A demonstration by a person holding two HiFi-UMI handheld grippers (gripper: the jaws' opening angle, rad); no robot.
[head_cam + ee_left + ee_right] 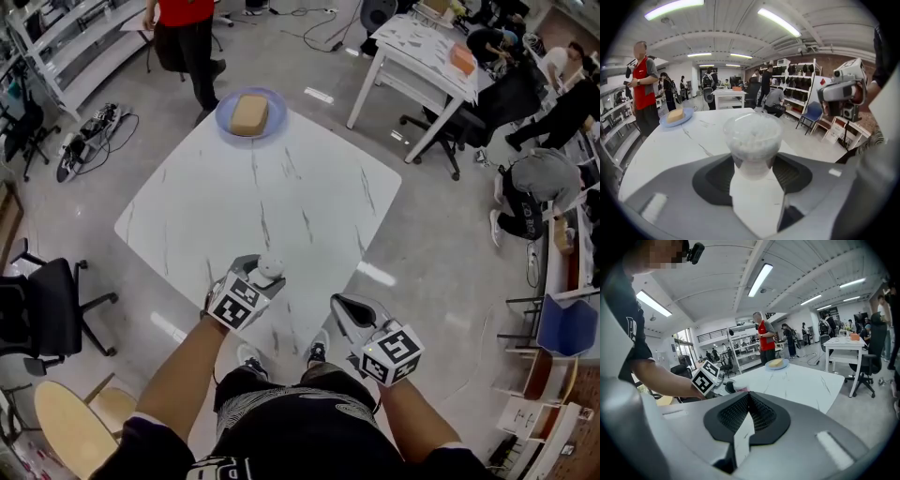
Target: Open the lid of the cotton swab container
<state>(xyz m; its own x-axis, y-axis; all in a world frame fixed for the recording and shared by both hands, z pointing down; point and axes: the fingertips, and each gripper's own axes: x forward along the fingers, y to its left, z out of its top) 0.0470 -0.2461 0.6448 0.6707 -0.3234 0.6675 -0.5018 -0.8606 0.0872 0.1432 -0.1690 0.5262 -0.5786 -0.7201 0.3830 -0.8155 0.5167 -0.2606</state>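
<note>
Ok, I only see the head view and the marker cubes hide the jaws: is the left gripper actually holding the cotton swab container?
Observer: Yes, the left gripper is clamped on the cotton swab container, on its lower part.
Operator: And the right?
Observer: The right gripper is shut, nothing between its jaws.
Operator: Lid off?
Observer: Seemingly not; the clear top looks closed over the swabs.

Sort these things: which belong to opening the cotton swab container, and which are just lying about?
In the job: cotton swab container, left gripper clamped on it, right gripper, shut and empty.
Lying about: blue plate, tan block on it.
</note>
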